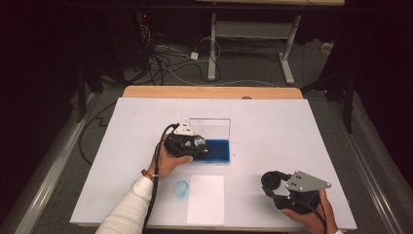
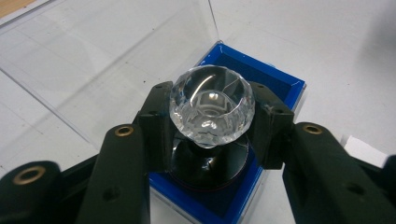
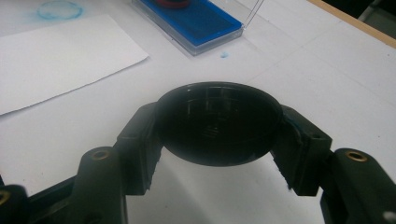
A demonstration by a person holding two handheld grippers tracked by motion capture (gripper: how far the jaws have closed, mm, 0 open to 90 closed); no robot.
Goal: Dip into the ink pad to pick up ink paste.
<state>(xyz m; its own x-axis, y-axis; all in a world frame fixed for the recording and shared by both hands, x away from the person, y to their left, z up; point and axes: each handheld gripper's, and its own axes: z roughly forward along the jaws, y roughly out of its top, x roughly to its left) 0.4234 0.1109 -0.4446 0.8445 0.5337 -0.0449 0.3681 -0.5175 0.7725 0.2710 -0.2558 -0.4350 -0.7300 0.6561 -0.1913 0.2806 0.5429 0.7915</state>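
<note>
A round stamp with a faceted clear knob (image 2: 211, 106) and a black base (image 2: 205, 168) stands on the blue ink pad (image 2: 266, 77) of an open clear case. My left gripper (image 2: 212, 100) is shut on the knob. In the high view the left gripper (image 1: 196, 146) sits at the pad's (image 1: 219, 152) left end. My right gripper (image 3: 218, 125) is shut on a round black cap (image 3: 218, 116). It holds the cap (image 1: 272, 182) near the table's front right, by the right gripper (image 1: 274, 187).
The case's clear lid (image 1: 209, 127) stands upright behind the pad. A white paper sheet (image 1: 206, 199) lies near the front edge, with a blue ring print (image 1: 181, 188) on the table cover to its left. A small blue spot (image 3: 224, 55) marks the cover beside the case.
</note>
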